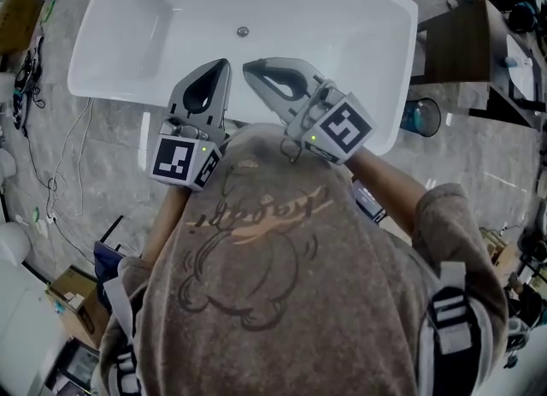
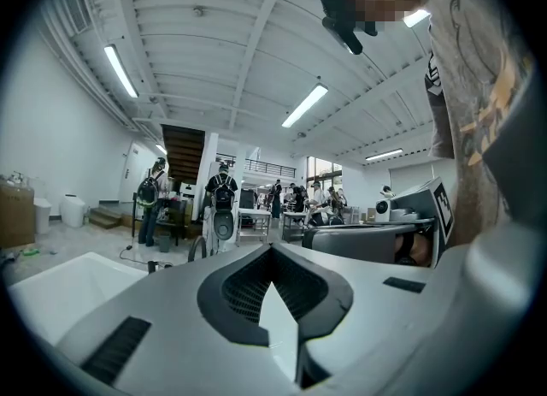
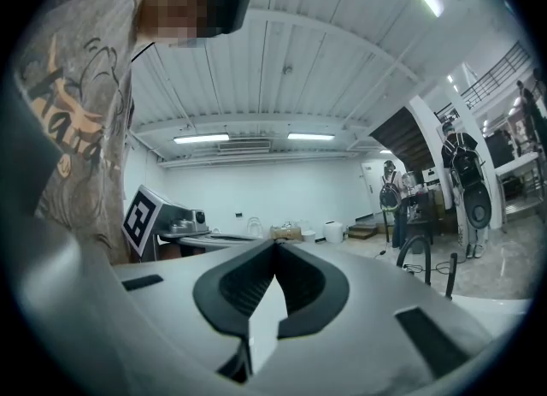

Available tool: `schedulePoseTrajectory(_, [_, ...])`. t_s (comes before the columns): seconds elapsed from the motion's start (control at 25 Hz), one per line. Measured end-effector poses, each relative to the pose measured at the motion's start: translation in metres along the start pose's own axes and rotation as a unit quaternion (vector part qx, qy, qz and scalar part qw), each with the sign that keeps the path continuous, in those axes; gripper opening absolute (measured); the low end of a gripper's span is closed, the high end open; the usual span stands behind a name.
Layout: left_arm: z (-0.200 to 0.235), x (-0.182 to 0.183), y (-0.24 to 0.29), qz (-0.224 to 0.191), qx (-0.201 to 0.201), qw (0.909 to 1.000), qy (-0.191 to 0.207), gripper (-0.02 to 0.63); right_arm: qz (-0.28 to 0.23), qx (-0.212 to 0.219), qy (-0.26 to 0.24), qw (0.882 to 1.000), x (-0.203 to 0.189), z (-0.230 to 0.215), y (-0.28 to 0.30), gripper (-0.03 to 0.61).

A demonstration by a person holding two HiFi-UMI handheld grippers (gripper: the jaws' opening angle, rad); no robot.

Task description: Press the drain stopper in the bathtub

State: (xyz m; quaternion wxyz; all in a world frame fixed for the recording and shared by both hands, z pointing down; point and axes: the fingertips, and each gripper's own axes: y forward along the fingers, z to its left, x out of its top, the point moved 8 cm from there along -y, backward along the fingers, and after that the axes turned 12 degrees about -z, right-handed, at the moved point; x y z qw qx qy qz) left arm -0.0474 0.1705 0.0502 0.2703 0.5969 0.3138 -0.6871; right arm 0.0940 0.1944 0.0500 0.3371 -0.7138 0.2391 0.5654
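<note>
A: Where is the drain stopper [image 1: 243,32]?
B: Only the head view shows it, in the floor of the white bathtub [image 1: 111,61], beyond both sets of tips and apart from them.
A: And the gripper views?
B: They look out level, at ceiling lights [image 2: 303,105] and standing people [image 2: 222,193].
A: The jaws?
B: On the left gripper [image 1: 226,63] and the right gripper [image 1: 247,67] alike, the 2 jaws are pressed together with nothing between them, tips over the tub's near side.
</note>
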Motion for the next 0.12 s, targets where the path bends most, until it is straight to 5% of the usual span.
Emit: schedulePoseTrajectory(0.12, [0.0038,0.0024,-0.0056,-0.001,0.003,1.0,0.008,0.0,0.003,0.014,-0.007,1.0,0.0001,0.0039,0.0062,0.0])
